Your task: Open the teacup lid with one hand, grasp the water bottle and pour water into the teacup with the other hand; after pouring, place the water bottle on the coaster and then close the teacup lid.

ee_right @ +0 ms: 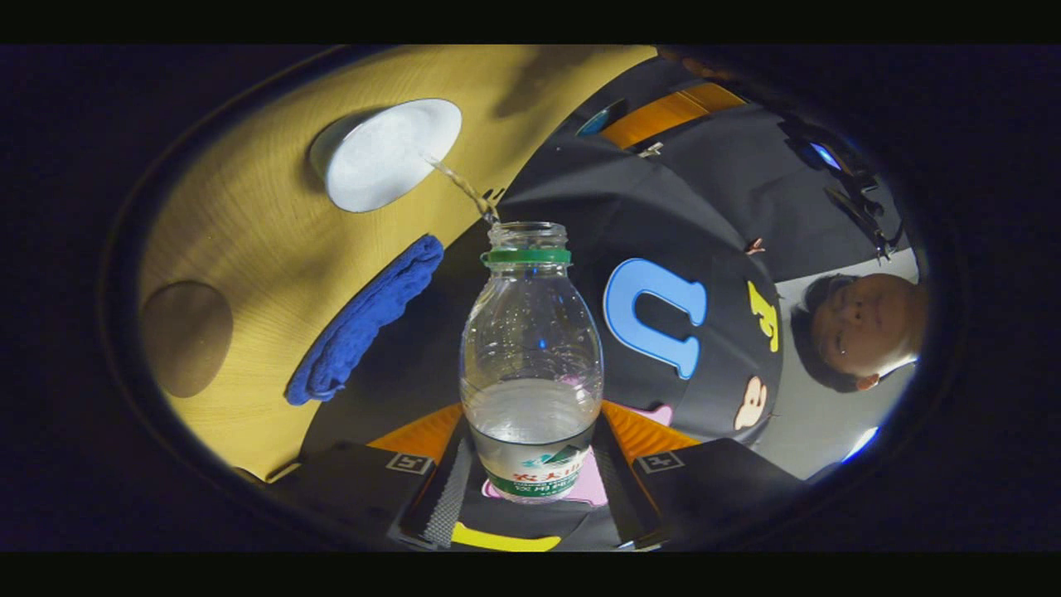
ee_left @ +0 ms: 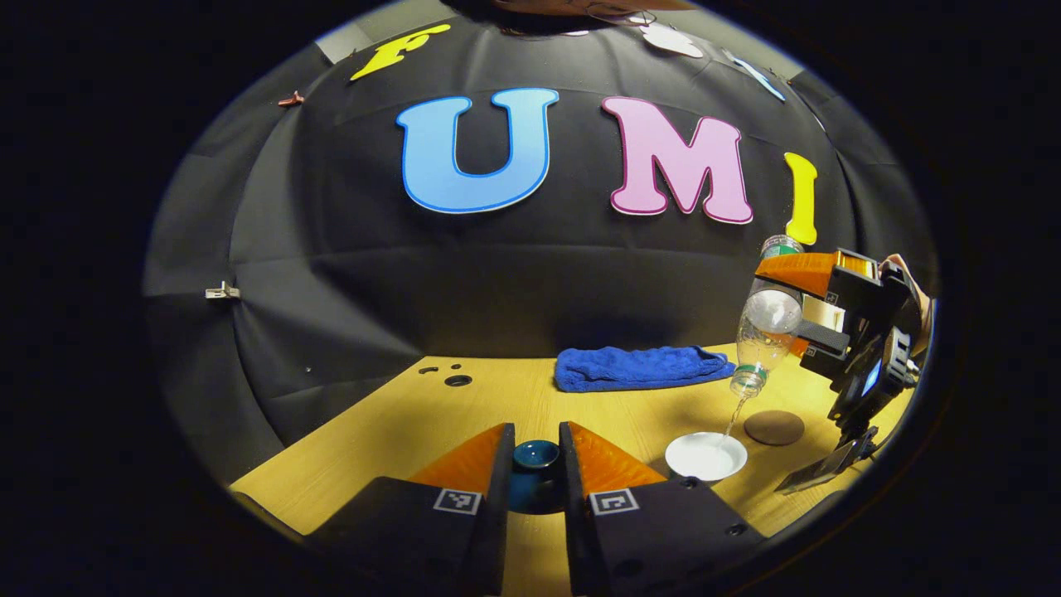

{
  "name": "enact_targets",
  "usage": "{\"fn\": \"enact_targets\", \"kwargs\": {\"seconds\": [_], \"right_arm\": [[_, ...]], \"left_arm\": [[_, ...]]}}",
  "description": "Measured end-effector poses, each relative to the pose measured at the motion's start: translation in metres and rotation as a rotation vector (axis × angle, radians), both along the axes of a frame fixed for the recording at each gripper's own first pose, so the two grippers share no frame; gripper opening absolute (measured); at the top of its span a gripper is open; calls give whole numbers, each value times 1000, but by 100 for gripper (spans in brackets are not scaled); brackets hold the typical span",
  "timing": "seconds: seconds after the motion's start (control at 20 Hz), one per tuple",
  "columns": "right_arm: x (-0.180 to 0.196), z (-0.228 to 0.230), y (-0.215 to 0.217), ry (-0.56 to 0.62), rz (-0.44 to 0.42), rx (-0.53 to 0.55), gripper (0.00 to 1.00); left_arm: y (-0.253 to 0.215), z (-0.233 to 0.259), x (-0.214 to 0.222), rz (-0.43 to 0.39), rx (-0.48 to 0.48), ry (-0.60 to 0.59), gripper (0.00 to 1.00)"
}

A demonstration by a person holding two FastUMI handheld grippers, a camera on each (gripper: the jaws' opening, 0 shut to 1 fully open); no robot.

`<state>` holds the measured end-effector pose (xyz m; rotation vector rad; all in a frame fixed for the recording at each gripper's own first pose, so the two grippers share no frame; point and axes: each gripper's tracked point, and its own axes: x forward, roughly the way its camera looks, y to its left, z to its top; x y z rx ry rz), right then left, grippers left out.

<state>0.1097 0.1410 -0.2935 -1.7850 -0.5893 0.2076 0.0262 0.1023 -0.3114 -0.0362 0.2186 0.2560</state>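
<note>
My left gripper [ee_left: 536, 441] is shut on the dark blue teacup lid [ee_left: 535, 474], held low over the wooden table [ee_left: 398, 439]. To its right stands the teacup [ee_left: 705, 455], uncovered, its inside white. Above the cup my right gripper [ee_left: 816, 332] is shut on the clear water bottle [ee_left: 767, 327], which tilts mouth down with no cap on. A thin stream of water falls from its mouth into the cup. In the right gripper view the bottle [ee_right: 530, 356] sits between my right gripper [ee_right: 530, 424] fingers, and the stream arcs to the teacup [ee_right: 385, 153]. The round brown coaster [ee_left: 773, 428] lies just behind the cup.
A folded blue towel [ee_left: 638, 367] lies at the back of the table against the booth wall. Small holes [ee_left: 457, 381] mark the tabletop at the back left. The towel [ee_right: 365, 319] and coaster [ee_right: 186, 336] also appear in the right gripper view, with a person [ee_right: 862, 327] at its right.
</note>
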Motion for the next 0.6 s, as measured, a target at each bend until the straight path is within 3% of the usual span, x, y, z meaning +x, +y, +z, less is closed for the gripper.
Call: {"fn": "enact_targets", "kwargs": {"seconds": [0.1,0.15,0.2,0.25,0.6], "right_arm": [[10,18,6,-28,15,-6,73],[13,26,9,-40,26,-8,74],[14,30,12,-53,40,-13,74],[10,31,14,-66,52,-17,70],[9,38,13,-95,68,-15,74]], "left_arm": [[1,0,-3,8,-6,-2,29],[1,-1,-3,10,-9,-2,37],[1,-1,-4,11,-9,-2,29],[1,-1,-5,11,-8,-1,33],[1,3,-5,15,2,-7,33]]}}
